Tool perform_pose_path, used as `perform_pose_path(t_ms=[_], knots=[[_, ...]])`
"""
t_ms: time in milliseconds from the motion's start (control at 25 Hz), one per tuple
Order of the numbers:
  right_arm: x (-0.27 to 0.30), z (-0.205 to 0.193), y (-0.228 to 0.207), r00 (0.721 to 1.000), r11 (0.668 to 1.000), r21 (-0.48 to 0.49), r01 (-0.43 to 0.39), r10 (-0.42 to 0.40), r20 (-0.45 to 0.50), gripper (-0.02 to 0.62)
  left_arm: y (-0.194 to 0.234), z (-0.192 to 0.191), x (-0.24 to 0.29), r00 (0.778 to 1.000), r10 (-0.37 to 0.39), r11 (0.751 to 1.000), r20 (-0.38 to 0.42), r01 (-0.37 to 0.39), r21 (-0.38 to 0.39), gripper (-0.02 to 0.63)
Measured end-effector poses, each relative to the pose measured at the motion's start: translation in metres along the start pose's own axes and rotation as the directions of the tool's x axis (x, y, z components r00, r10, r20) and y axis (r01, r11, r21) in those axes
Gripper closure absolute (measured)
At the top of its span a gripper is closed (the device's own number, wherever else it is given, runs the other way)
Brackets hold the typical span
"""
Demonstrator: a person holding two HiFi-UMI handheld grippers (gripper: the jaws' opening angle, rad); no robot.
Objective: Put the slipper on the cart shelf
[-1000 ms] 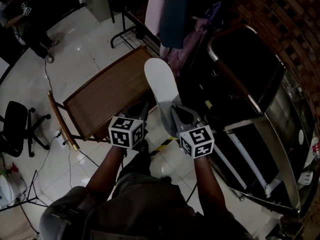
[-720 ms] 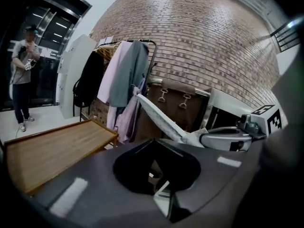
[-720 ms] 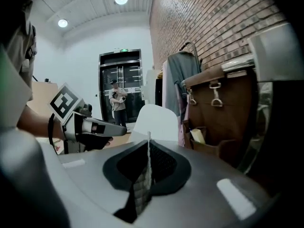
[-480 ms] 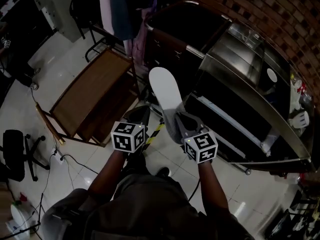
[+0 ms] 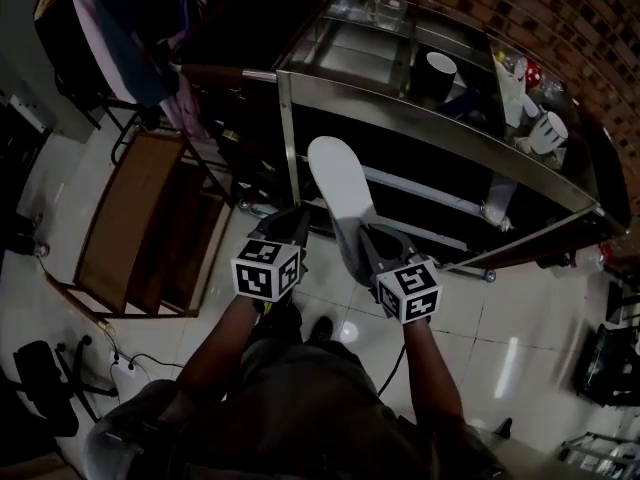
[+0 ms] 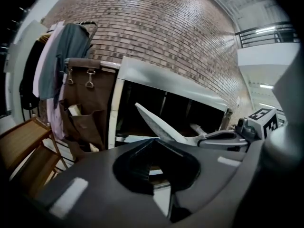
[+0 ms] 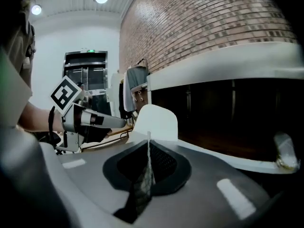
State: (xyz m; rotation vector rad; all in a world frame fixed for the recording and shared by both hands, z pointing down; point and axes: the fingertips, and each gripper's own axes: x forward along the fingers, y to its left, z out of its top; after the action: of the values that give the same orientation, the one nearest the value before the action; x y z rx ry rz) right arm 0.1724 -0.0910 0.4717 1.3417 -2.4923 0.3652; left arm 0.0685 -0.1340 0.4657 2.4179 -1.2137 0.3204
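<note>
With the right gripper (image 5: 347, 230) pinching only one thin end of the white slipper (image 5: 337, 176), held in the air just short of the steel cart (image 5: 430, 128), and the left gripper (image 5: 296, 220) closed and empty beside it, the slipper's long free end may catch the cart and twist loose.

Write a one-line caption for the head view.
Right gripper holds a white slipper out toward the steel cart's lower shelf; left gripper alongside, empty.
</note>
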Motion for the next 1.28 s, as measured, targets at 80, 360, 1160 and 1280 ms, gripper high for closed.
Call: perform_pose_path(t_ms=[80, 360, 1160, 1280], knots=[[-0.011, -0.006, -0.02, 0.998, 0.998, 0.035, 0.059, -0.06, 0.001, 0.588, -0.019, 0.0, 0.016, 0.998, -0.053, 0.998, -0.021, 0.053, 0.02, 0.598], [-0.038, -0.019, -0.093, 0.966, 0.96, 0.105, 0.259, -0.257, -0.035, 0.588, -0.065, -0.001, 0.081, 0.97, -0.226, 0.971, -0.088, 0.231, 0.055, 0.598], [-0.076, -0.031, -0.254, 0.845, 0.818, 0.214, 0.534, -0.52, -0.12, 0.586, -0.149, 0.006, 0.206, 0.878, -0.436, 0.889, -0.196, 0.454, 0.057, 0.598], [-0.073, -0.035, -0.28, 0.859, 0.831, 0.218, 0.511, -0.501, -0.103, 0.586, -0.157, 0.004, 0.215, 0.899, -0.394, 0.91, -0.191, 0.411, 0.057, 0.598]])
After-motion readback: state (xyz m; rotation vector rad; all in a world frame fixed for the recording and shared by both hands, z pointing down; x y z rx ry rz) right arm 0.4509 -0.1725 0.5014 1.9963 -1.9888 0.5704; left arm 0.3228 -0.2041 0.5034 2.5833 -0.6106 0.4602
